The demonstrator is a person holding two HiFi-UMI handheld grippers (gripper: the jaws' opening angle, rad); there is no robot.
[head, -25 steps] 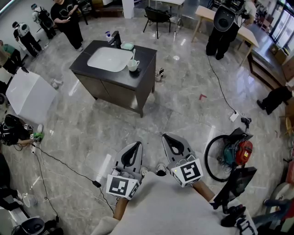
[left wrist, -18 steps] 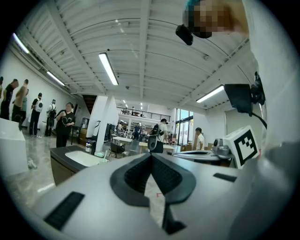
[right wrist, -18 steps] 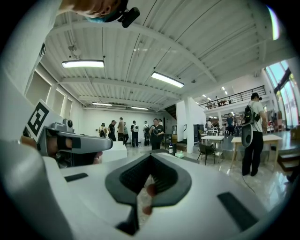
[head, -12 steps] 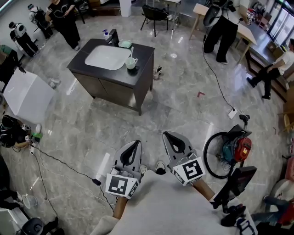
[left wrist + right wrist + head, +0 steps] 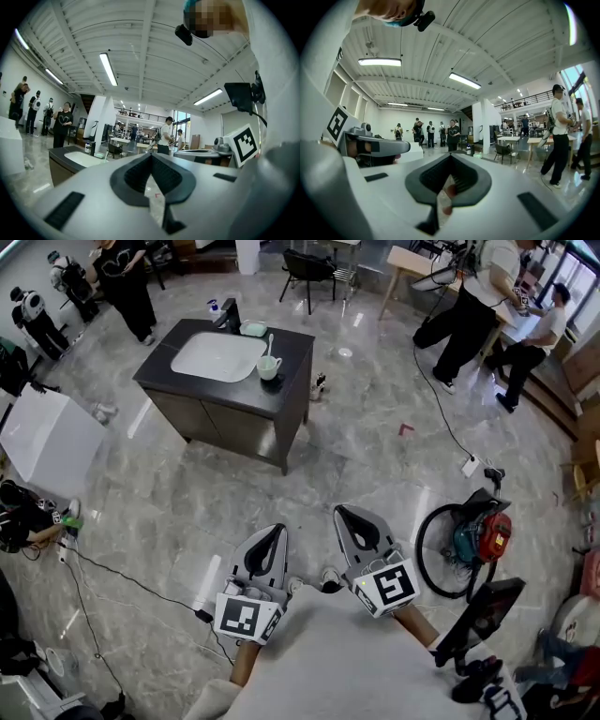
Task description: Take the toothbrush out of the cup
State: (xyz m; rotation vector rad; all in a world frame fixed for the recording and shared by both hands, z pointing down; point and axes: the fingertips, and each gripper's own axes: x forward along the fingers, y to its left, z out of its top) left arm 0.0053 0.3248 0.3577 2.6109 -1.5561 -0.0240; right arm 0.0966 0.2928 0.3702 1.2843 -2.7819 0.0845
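1. A white board (image 5: 52, 437) lies left of the sink counter (image 5: 292, 352). A person (image 5: 127, 282) stands behind the counter.
2. The cup (image 5: 270, 368) sits on the counter, right of the basin. The toothbrush (image 5: 271, 343) stands in it.
3. Well in front of the counter, with grey floor (image 5: 356, 446) between, the left gripper (image 5: 278, 534) and right gripper (image 5: 343, 514) are both clenched on nothing.
4. Only the head view shows the cup. Only the gripper views show the ceiling lights (image 5: 108, 68).

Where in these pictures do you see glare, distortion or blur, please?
Head view: the glossy floor throws back bright lamp glare, and straight lines bow toward the edges. Left gripper view: heavy fisheye with black corners; the left tongs up close look soft. Right gripper view: same fisheye, ceiling lamp blown out white.
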